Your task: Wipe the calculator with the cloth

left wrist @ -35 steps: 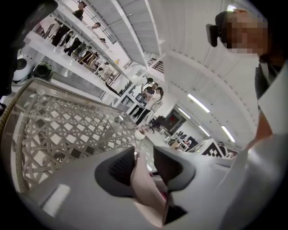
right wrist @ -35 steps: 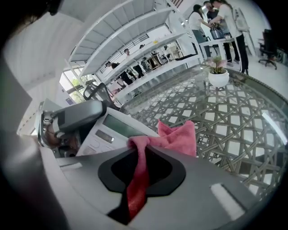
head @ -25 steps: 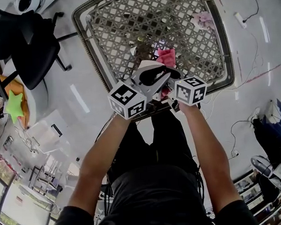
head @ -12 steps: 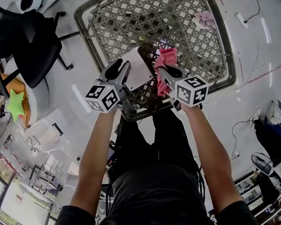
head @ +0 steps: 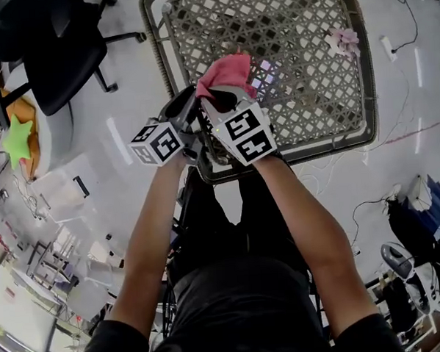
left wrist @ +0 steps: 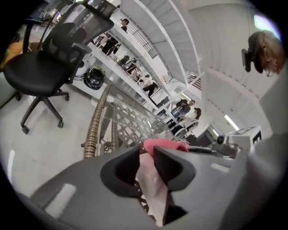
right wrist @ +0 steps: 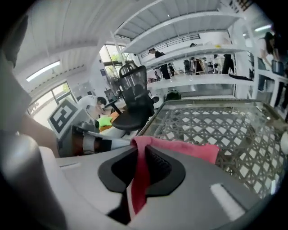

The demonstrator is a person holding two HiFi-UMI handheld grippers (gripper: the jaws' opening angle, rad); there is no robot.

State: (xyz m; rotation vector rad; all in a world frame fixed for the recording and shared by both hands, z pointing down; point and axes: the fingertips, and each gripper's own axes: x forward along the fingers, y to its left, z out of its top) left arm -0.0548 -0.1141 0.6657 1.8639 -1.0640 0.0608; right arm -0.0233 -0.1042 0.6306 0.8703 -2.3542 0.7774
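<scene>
The calculator point(left wrist: 152, 182) is up in the air over the near edge of the table point(head: 313, 64), a pale slab seen edge-on and clamped between the jaws of the left gripper point(left wrist: 146, 155). From the head view it is almost wholly hidden behind the two grippers, which sit close together with their marker cubes nearly side by side. The pink cloth point(head: 225, 72) is bunched right at the calculator's far end, above both sets of jaws. The right gripper point(right wrist: 141, 155) is pinched tight on it, with a red fold hanging down between the jaws. The table top is a pale lattice under glass, and a small pinkish scrap point(head: 343, 38) lies near its far right corner. Off to the left stands a black office chair point(head: 59, 62), and a green star point(head: 16, 138) lies beyond it.
</scene>
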